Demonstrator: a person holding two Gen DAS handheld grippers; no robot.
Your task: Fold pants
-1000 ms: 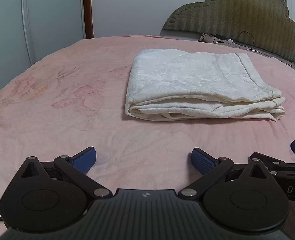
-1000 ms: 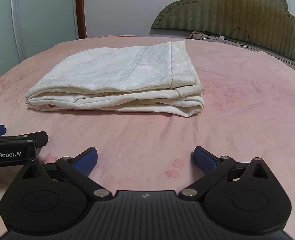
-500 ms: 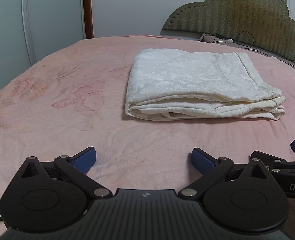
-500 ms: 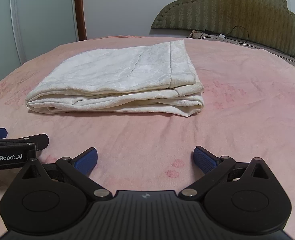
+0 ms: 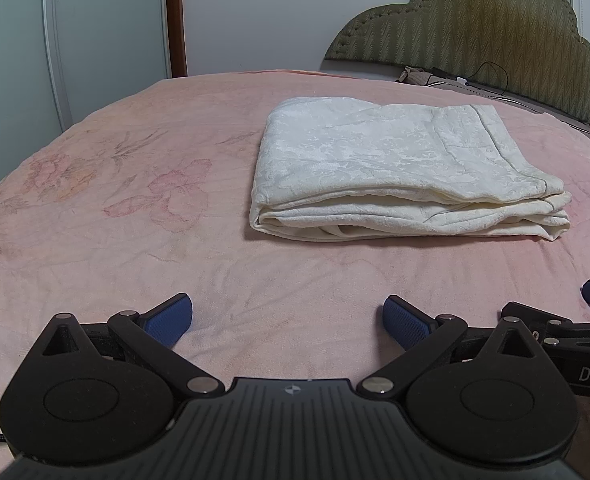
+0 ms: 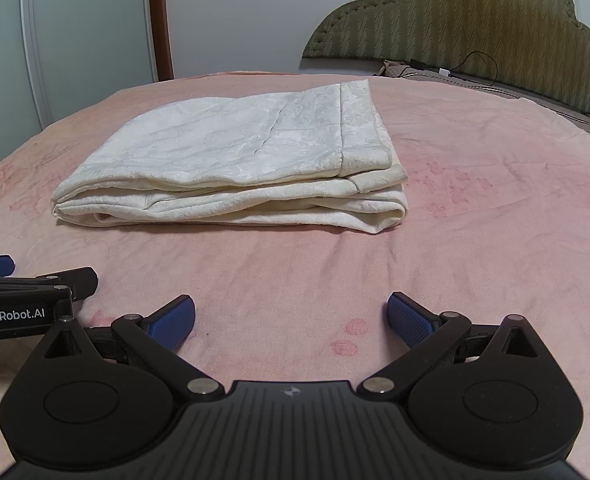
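Cream white pants (image 5: pixel 391 168) lie folded in a flat stack of several layers on the pink bedspread (image 5: pixel 115 208); the right wrist view has the pants (image 6: pixel 235 160) left of centre. My left gripper (image 5: pixel 288 318) is open, low over the bed, well short of the stack's near edge, with nothing between its blue pads. Beside it, my right gripper (image 6: pixel 291 316) is open too and holds nothing. Each gripper's side shows at the edge of the other's view.
The bed carries a faded flower print (image 5: pixel 167 196). An olive padded headboard (image 5: pixel 495 28) stands at the back right, with a cable and small items (image 5: pixel 463 80) at its foot. A white wardrobe door (image 5: pixel 107 24) and a brown wooden post rise behind the bed's left.
The right gripper has drifted slightly, shifting its view a little; the left gripper and the pants have stayed put. Both grippers remain open.
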